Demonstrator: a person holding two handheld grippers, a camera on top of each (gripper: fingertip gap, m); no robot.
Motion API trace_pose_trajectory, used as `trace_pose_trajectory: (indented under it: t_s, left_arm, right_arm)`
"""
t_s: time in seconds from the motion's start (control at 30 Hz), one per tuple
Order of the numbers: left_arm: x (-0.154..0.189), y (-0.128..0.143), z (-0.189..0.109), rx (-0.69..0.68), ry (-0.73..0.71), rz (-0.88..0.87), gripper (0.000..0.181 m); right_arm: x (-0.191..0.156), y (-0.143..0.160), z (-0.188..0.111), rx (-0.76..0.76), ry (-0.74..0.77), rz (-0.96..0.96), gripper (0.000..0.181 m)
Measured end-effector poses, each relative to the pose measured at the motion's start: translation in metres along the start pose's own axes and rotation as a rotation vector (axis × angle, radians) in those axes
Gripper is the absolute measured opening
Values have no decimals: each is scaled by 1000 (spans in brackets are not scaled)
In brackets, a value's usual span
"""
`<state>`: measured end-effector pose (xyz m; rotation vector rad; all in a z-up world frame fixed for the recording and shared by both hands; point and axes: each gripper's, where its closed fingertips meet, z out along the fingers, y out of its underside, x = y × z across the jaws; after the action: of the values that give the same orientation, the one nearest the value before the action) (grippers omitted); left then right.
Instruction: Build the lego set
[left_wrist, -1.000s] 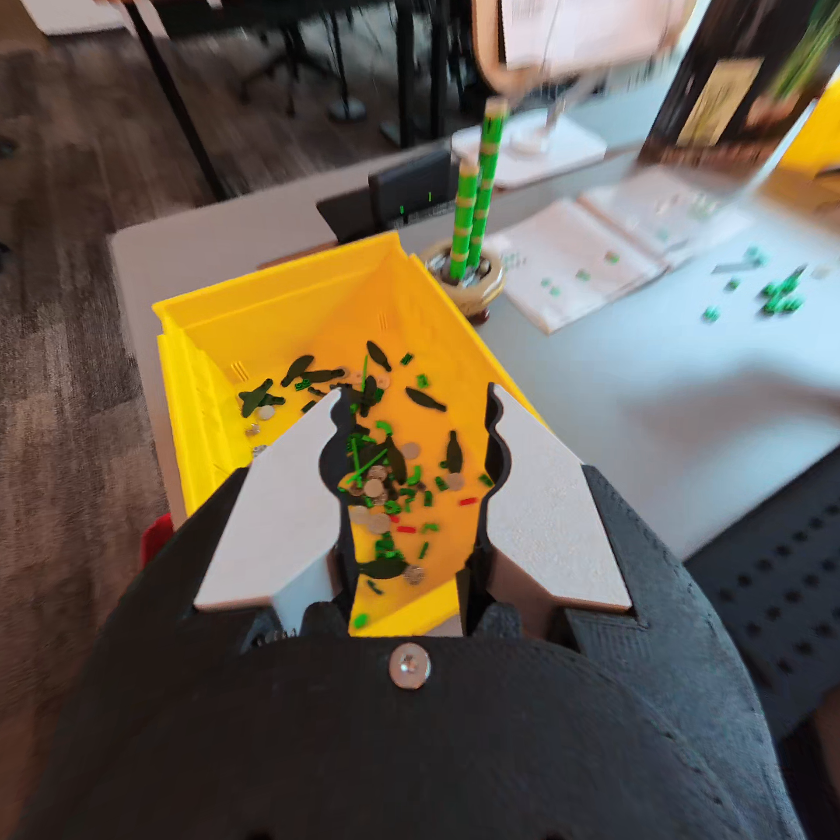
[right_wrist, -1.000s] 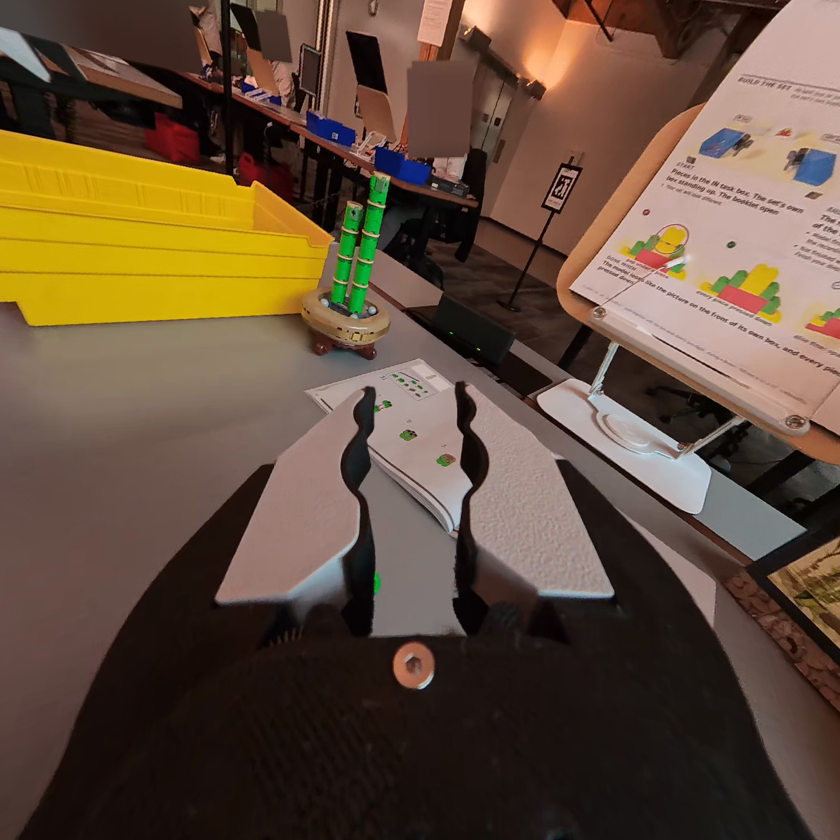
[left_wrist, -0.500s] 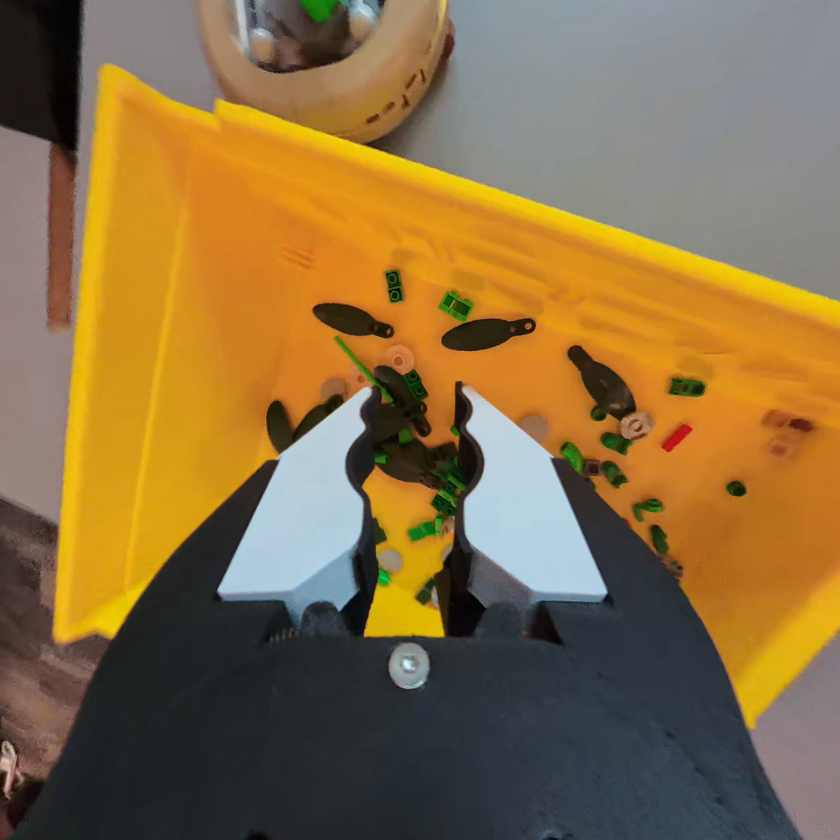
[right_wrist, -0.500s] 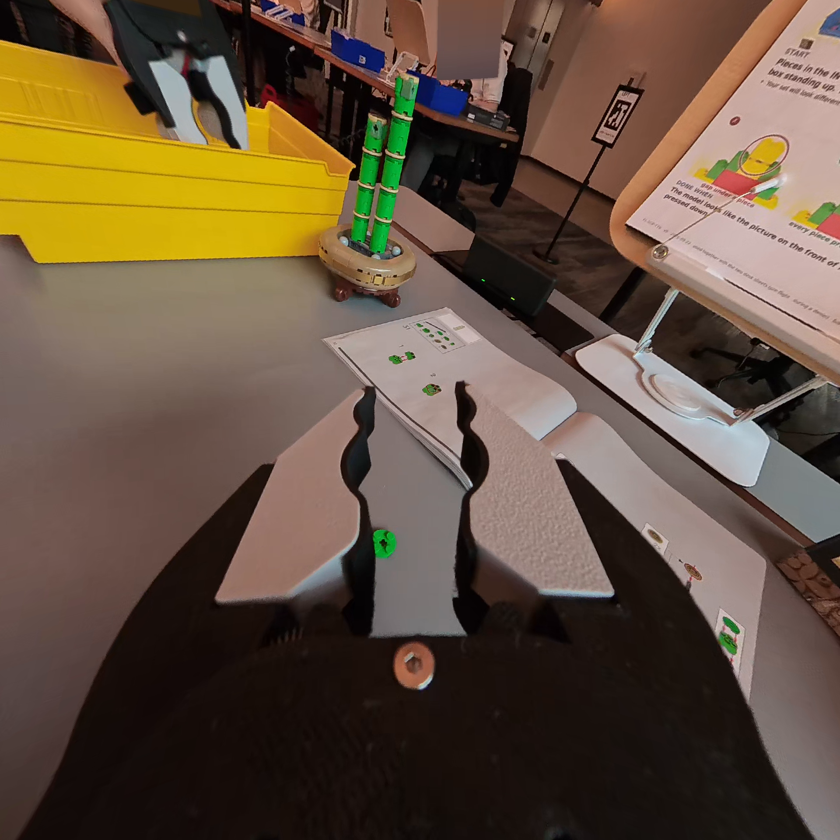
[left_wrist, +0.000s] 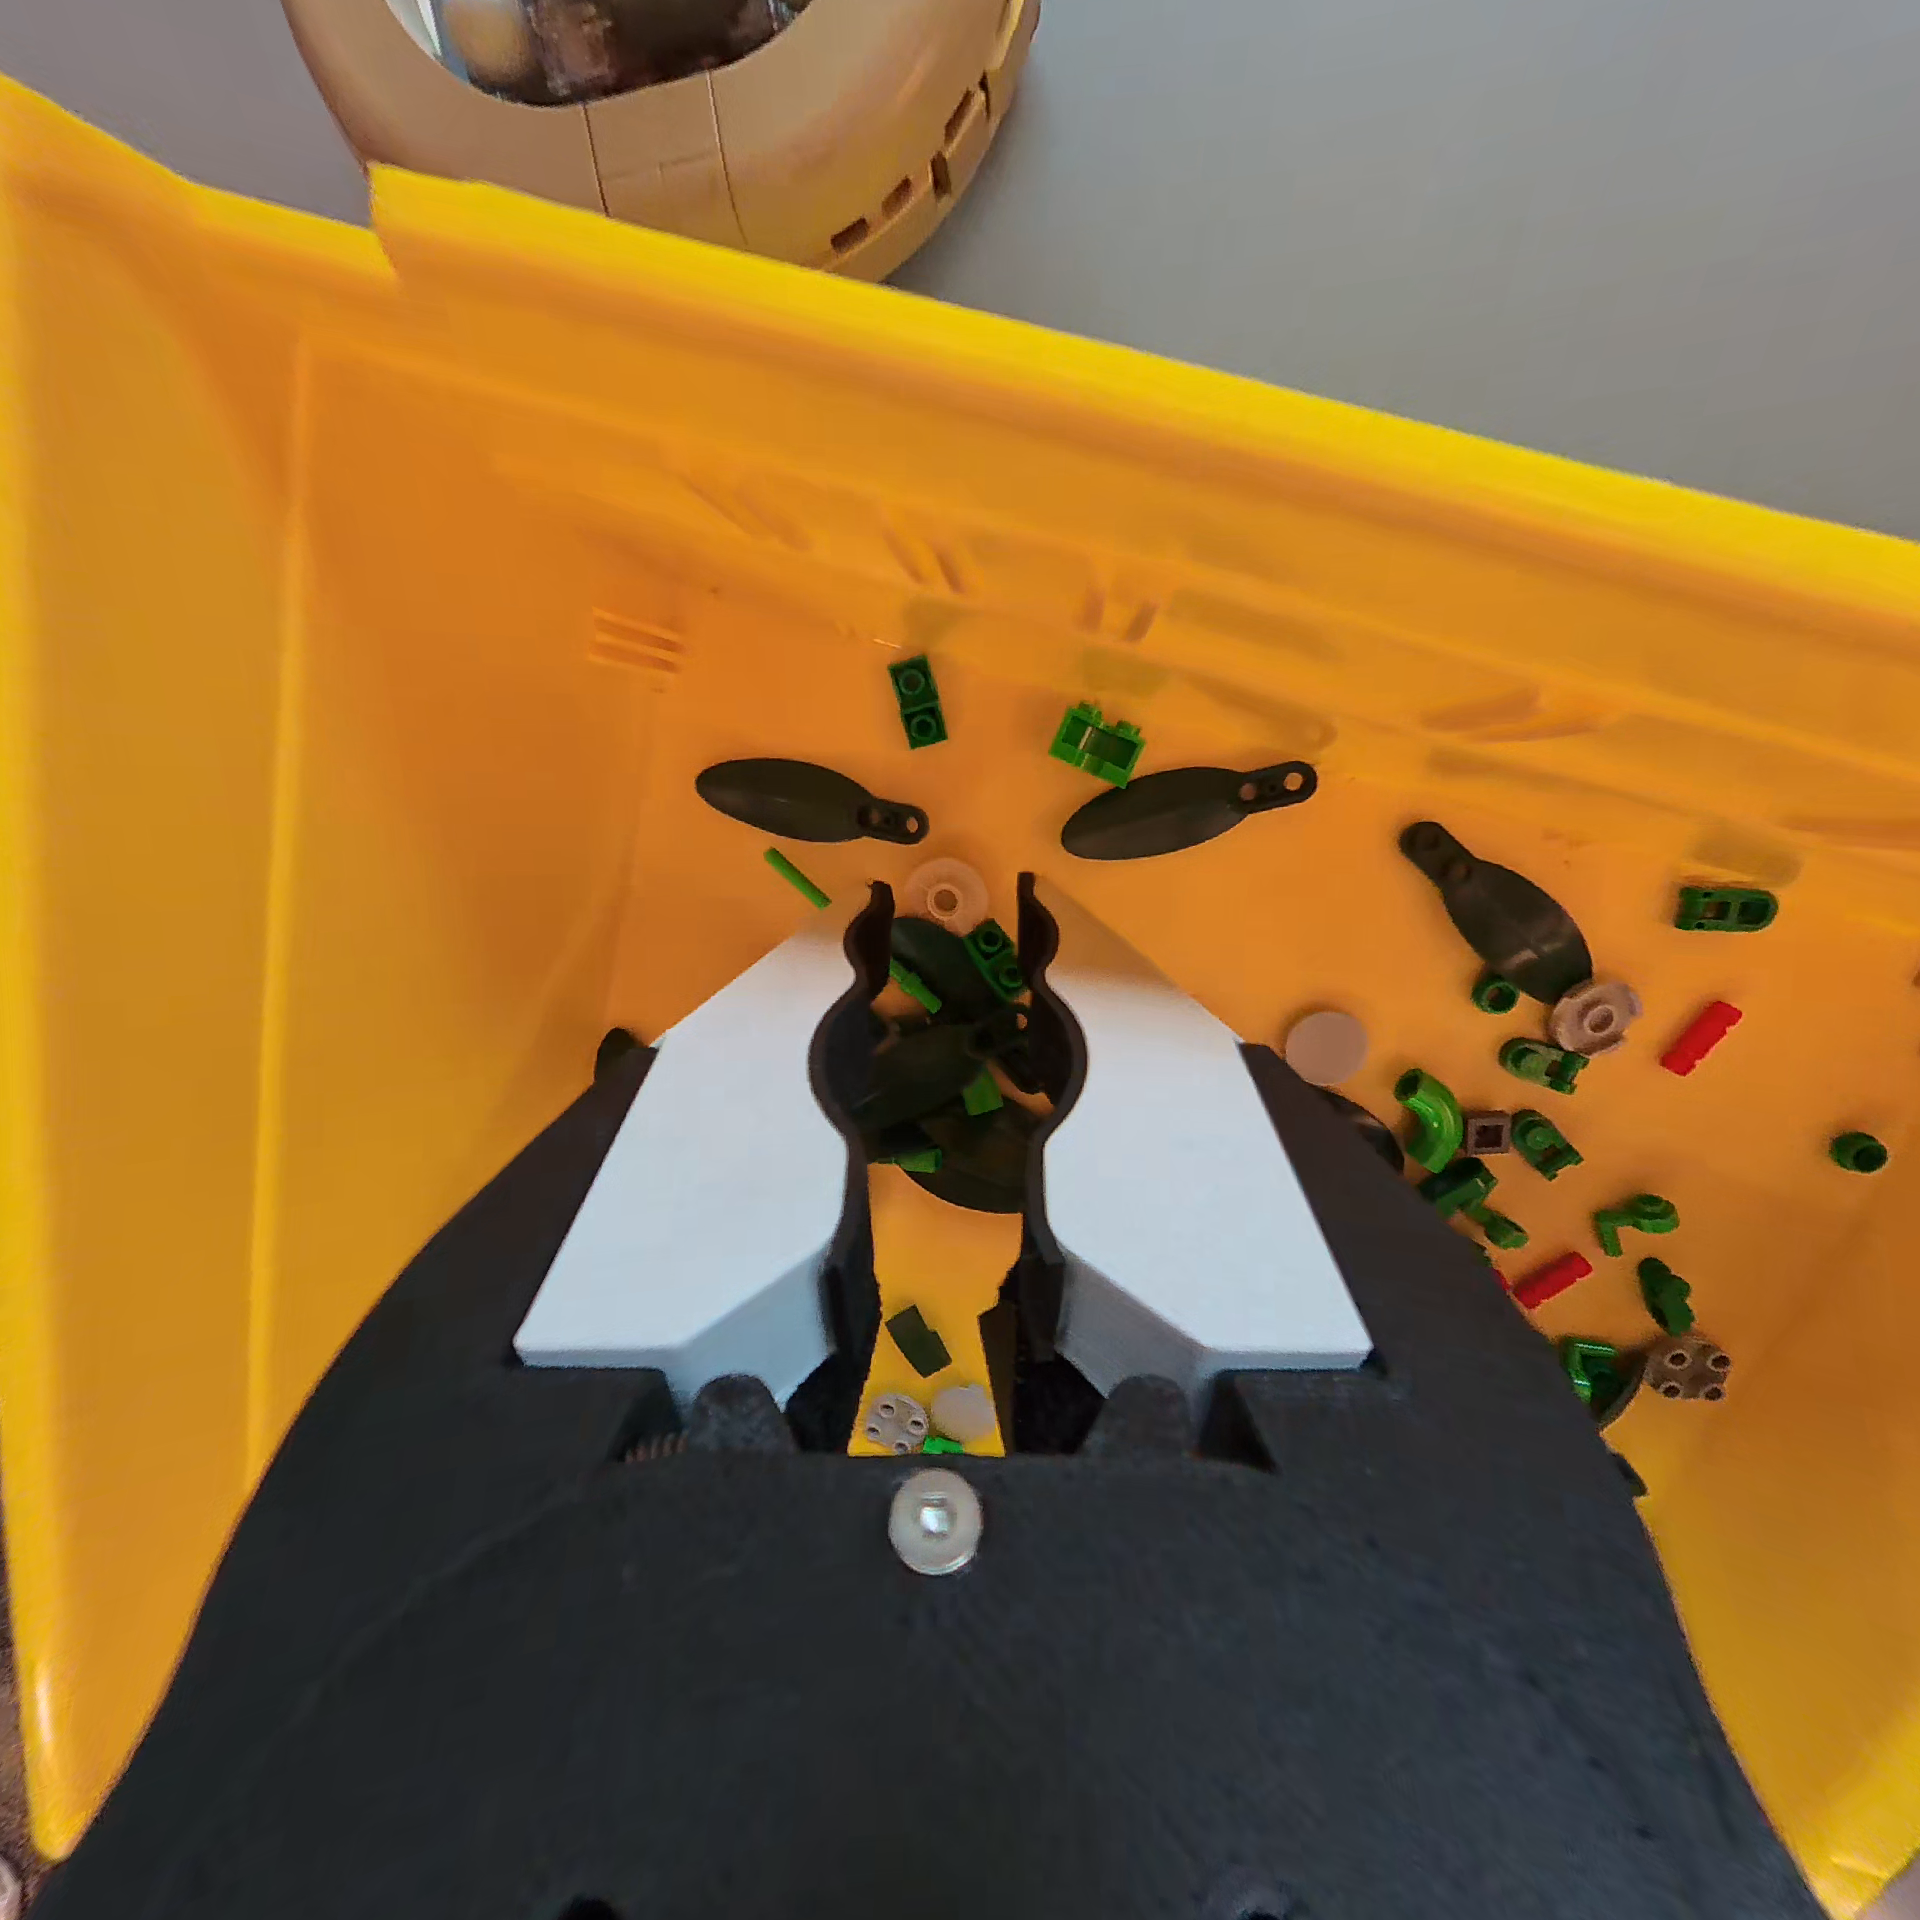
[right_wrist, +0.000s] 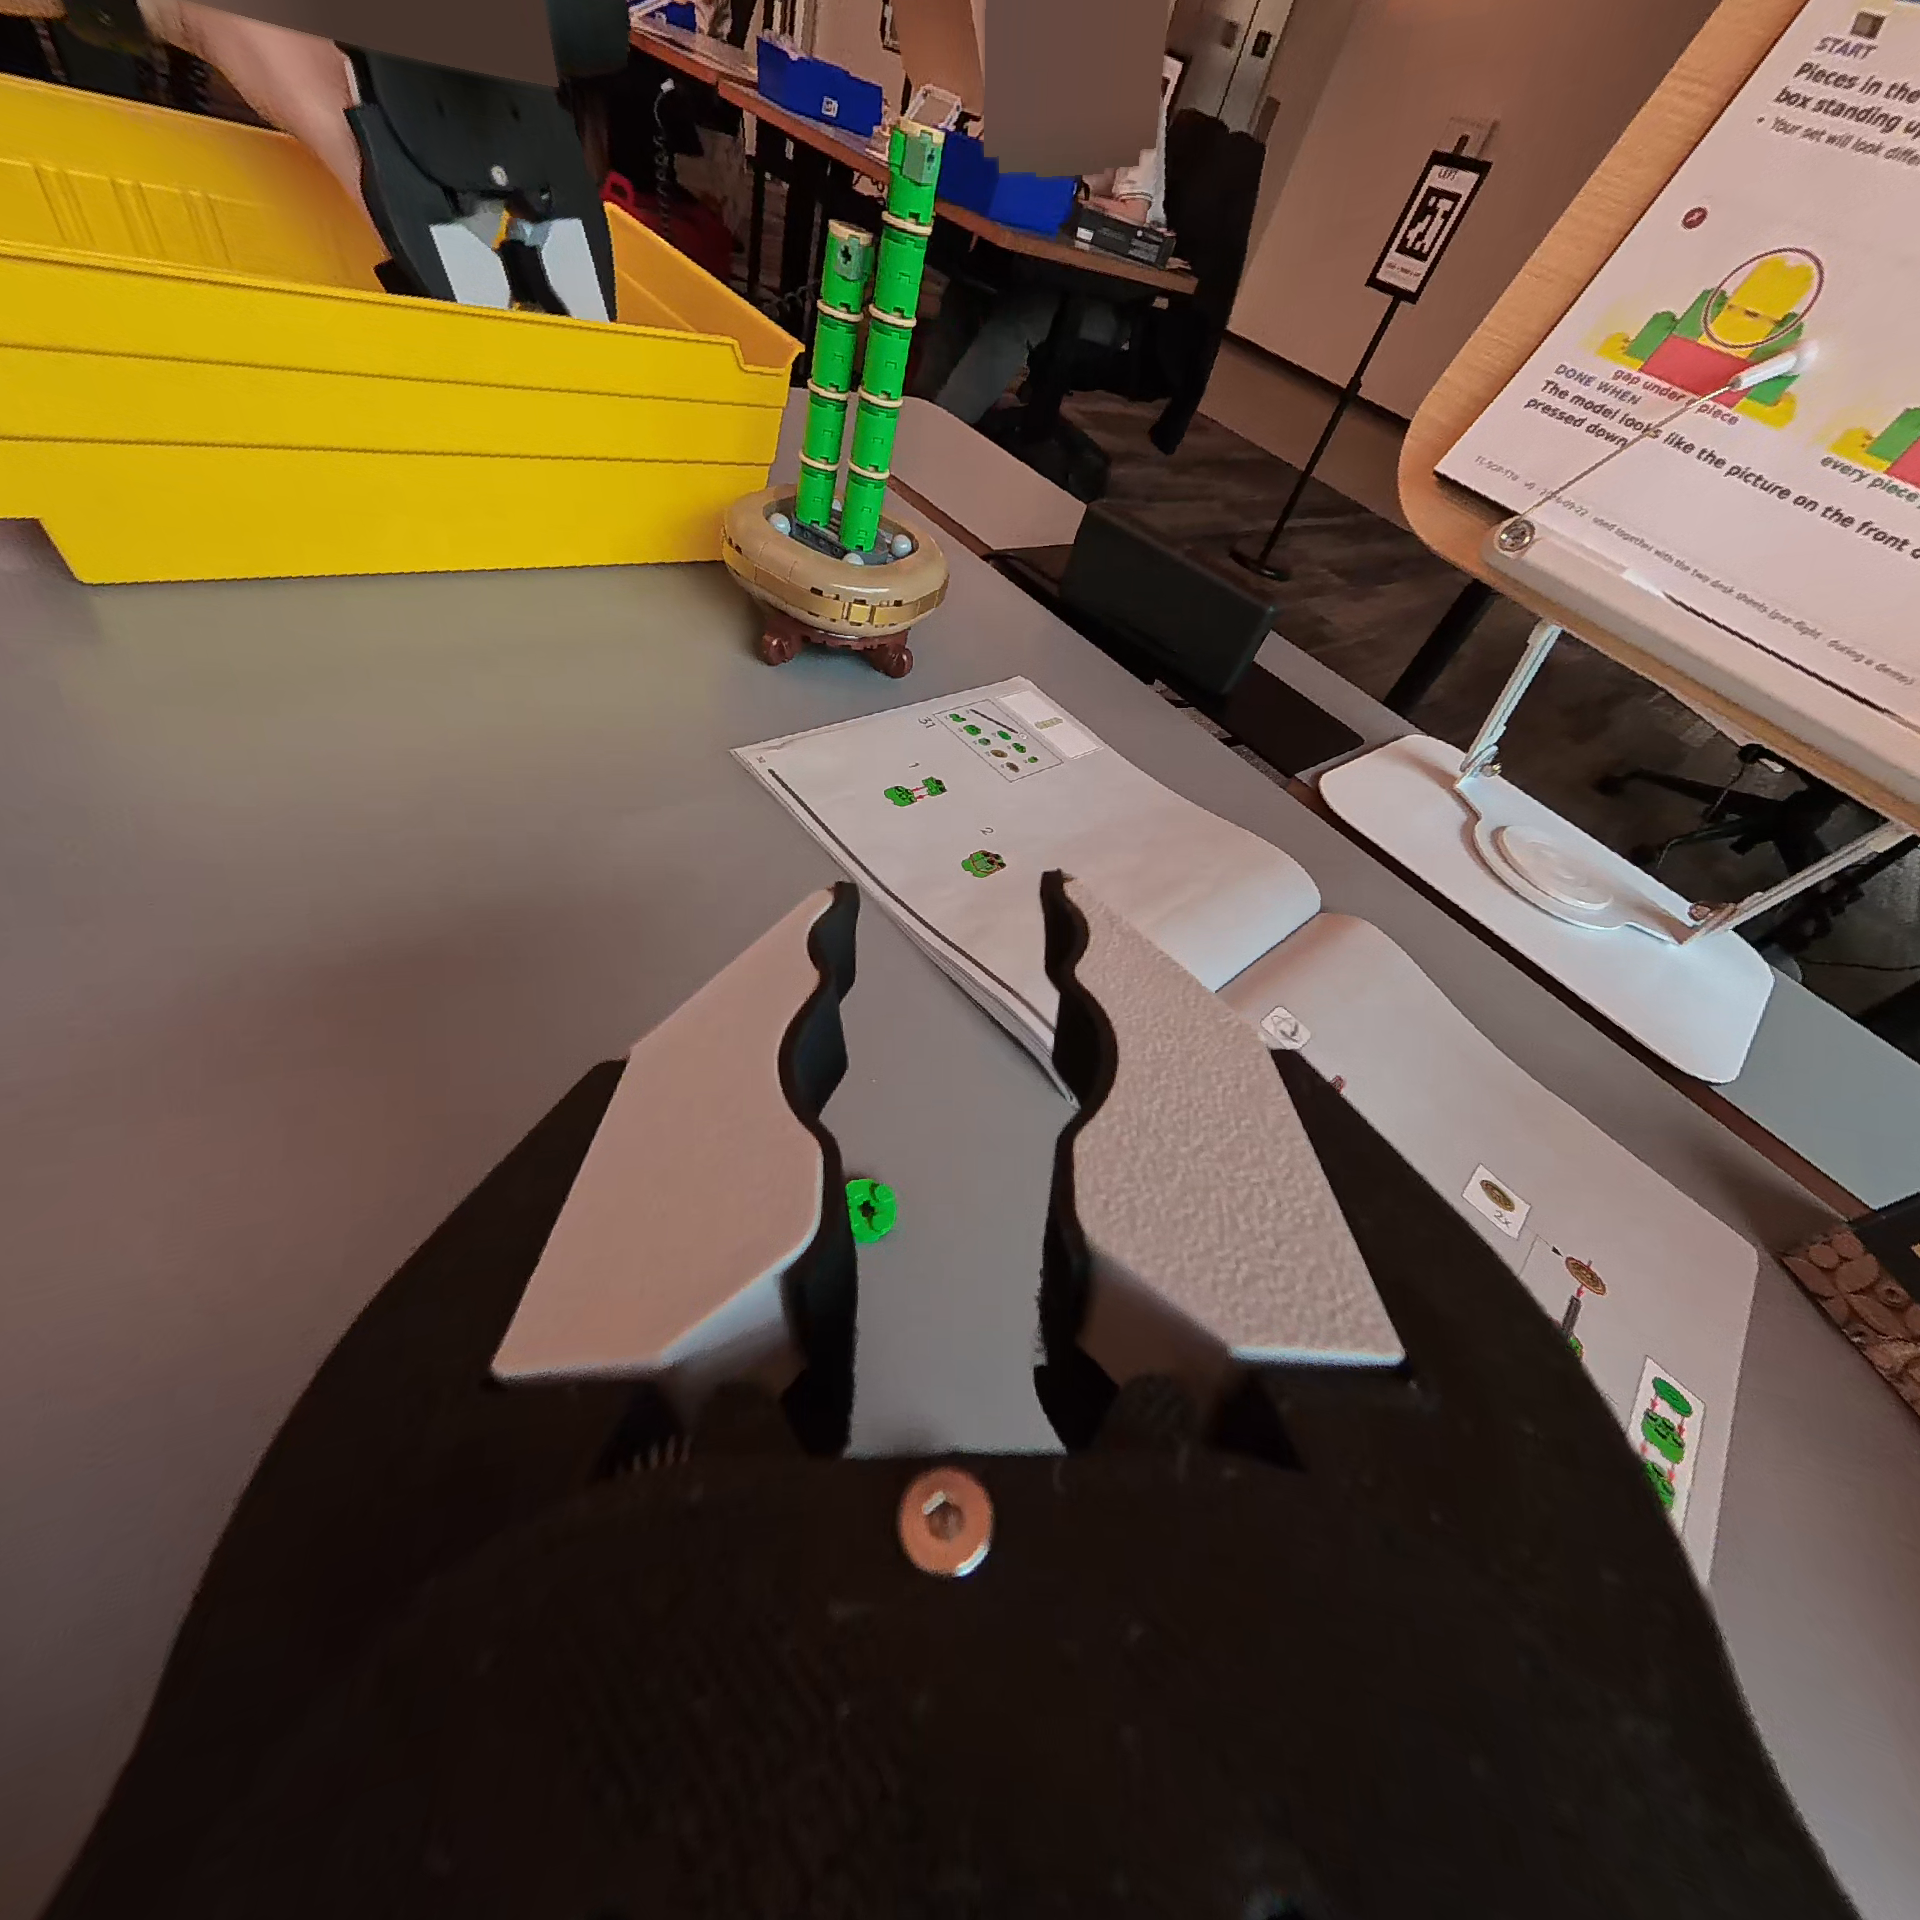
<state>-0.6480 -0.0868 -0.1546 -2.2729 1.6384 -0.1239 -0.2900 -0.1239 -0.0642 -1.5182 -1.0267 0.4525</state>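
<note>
My left gripper (left_wrist: 954, 902) is open and low inside the yellow bin (left_wrist: 436, 727), its fingers on either side of a pile of dark green leaf pieces (left_wrist: 925, 1070) and small green bricks. A clear round stud (left_wrist: 943, 898) lies at the fingertips. Loose leaves (left_wrist: 1184, 821), green and red bits lie around. My right gripper (right_wrist: 948, 891) is open and empty above the grey table, with a small green round piece (right_wrist: 870, 1210) on the table between its fingers. The green bamboo model (right_wrist: 868, 353) stands in its tan pot (right_wrist: 834, 577).
An open instruction booklet (right_wrist: 1039, 821) lies ahead of the right gripper. A white stand with an instruction sheet (right_wrist: 1714, 364) is at the right. The left gripper (right_wrist: 499, 239) shows in the bin (right_wrist: 364, 416) in the right wrist view. The pot (left_wrist: 665, 125) sits just beyond the bin wall. The tips of one gripper are about 40 centimeters away from the tips of the other.
My left gripper has swung over the bin and dropped down into it, close over the leaf pile. The right gripper has shifted slightly over the table, and the green round piece has come into view between its fingers.
</note>
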Motion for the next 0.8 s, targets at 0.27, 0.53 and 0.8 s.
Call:
trace_pose_trajectory:
  t_s: [0.27,0.53,0.8]
  left_arm:
    - [-1,5,8,-52,0,20,22]
    - [0,6,9,-70,33,-11,16]
    - [-11,7,-10,-39,-81,-83,16]
  right_arm:
    - [0,-4,-1,13,-2,-2,36]
    - [-3,-4,-1,11,-19,-2,35]
    - [-8,-11,-3,31,-32,-28,34]
